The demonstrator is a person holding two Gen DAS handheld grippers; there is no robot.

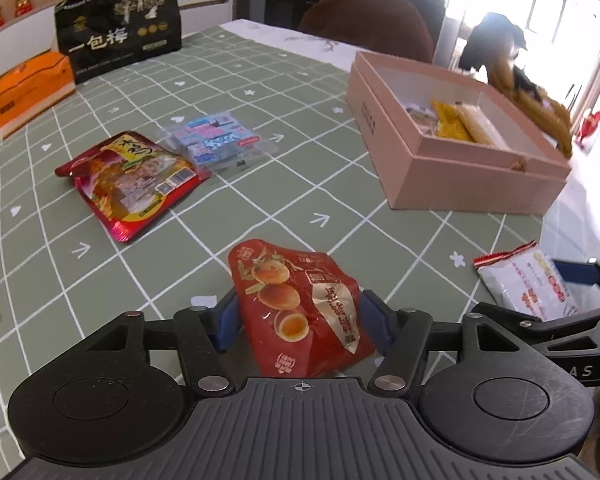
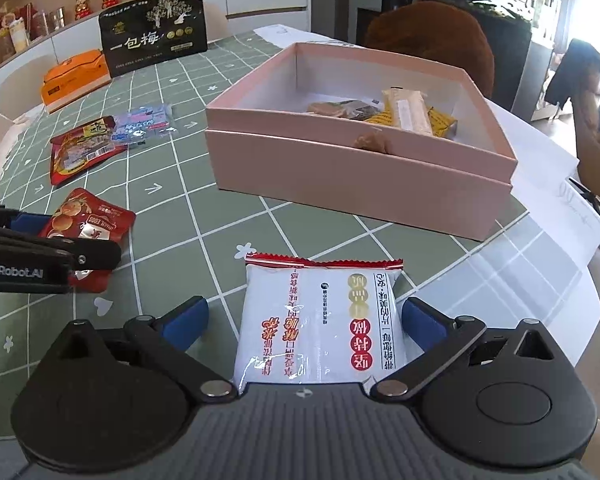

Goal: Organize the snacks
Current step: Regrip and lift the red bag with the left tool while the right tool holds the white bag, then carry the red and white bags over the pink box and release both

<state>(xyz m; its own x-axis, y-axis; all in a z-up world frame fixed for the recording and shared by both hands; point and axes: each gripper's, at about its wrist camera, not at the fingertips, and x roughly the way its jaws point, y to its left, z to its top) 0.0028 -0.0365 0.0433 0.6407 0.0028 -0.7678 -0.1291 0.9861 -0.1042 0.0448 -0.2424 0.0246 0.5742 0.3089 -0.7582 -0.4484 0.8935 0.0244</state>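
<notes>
My left gripper (image 1: 300, 320) stands around a red egg-snack packet (image 1: 304, 308), blue pads close at both its sides; the packet looks crumpled between them. My right gripper (image 2: 304, 320) straddles a white snack packet (image 2: 320, 320) with a red top edge; small gaps show beside both pads. The pink open box (image 1: 420, 168), also in the right wrist view (image 2: 340, 176), holds several yellow and brown snacks. A red pouch (image 1: 132, 180) and a clear blue-pink pack (image 1: 216, 144) lie on the green checked tablecloth (image 1: 260, 208).
A tall black bag (image 1: 120, 32) and an orange box (image 1: 28, 92) stand at the table's far left. A brown chair back (image 2: 432, 36) is behind the pink box. White paper (image 2: 540, 248) lies at the right table edge.
</notes>
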